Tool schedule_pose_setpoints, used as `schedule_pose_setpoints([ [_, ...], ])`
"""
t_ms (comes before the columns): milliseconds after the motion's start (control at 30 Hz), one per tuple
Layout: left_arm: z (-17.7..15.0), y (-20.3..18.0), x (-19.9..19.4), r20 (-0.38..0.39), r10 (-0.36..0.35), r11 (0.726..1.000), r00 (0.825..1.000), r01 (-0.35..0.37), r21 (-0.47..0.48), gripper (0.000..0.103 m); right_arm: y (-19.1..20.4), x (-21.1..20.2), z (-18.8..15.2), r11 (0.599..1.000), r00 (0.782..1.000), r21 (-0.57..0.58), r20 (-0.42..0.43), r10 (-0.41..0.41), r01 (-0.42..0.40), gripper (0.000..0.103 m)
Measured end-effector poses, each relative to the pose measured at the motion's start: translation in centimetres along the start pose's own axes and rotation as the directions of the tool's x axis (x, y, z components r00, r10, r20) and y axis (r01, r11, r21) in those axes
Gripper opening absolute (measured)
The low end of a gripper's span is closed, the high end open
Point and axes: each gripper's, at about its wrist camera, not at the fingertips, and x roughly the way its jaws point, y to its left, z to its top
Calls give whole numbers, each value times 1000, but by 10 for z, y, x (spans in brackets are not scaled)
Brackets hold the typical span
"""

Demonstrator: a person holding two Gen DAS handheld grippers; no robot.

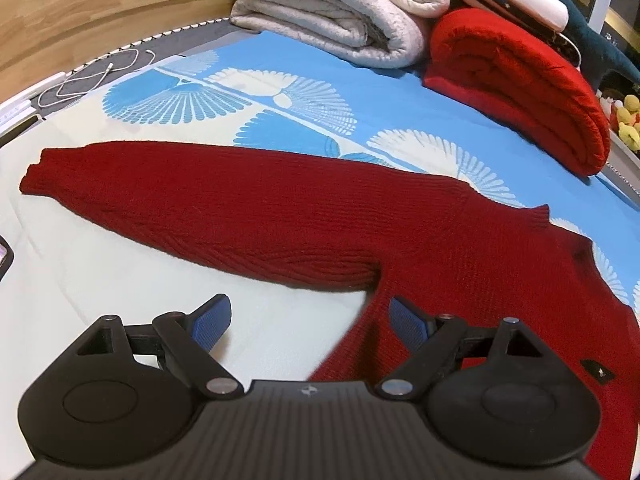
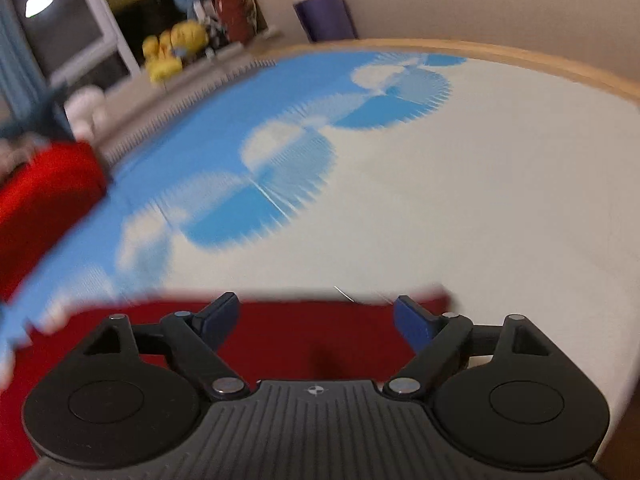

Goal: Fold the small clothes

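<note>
A dark red knitted sweater [image 1: 304, 216] lies flat on the bed, one sleeve stretched out to the left with its cuff [image 1: 36, 176] at the far left. My left gripper [image 1: 310, 320] hovers open above the armpit, its right pad over the sweater's body and its left pad over bare sheet. In the blurred right wrist view, my right gripper [image 2: 316, 320] stands open above another part of the sweater [image 2: 288, 340], whose edge runs just beyond the fingertips. Nothing sits between either pair of pads.
The bed sheet [image 1: 120, 264] is cream with blue fan prints. At the back lie a folded white quilt [image 1: 340, 12] and a folded bright red blanket [image 1: 520, 84]. A white cable [image 1: 88, 76] rests near the wooden headboard [image 1: 100, 0]. Yellow plush toys [image 2: 172, 52] sit beyond the bed.
</note>
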Motion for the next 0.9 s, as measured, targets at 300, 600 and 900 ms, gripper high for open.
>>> schedule_pose_setpoints([
  [300, -11, -14, 1, -6, 14, 1000, 1000, -14, 7, 90, 2, 54, -15, 995, 993, 53, -87, -80, 85, 82],
  [600, -9, -20, 17, -16, 42, 998, 999, -41, 54, 90, 49, 176, 65, 810, 834, -199, 114, -540, 551, 69],
  [900, -7, -15, 12, -17, 10, 997, 1000, -9, 71, 90, 40, 72, 45, 994, 999, -102, 3, 45, -44, 65],
])
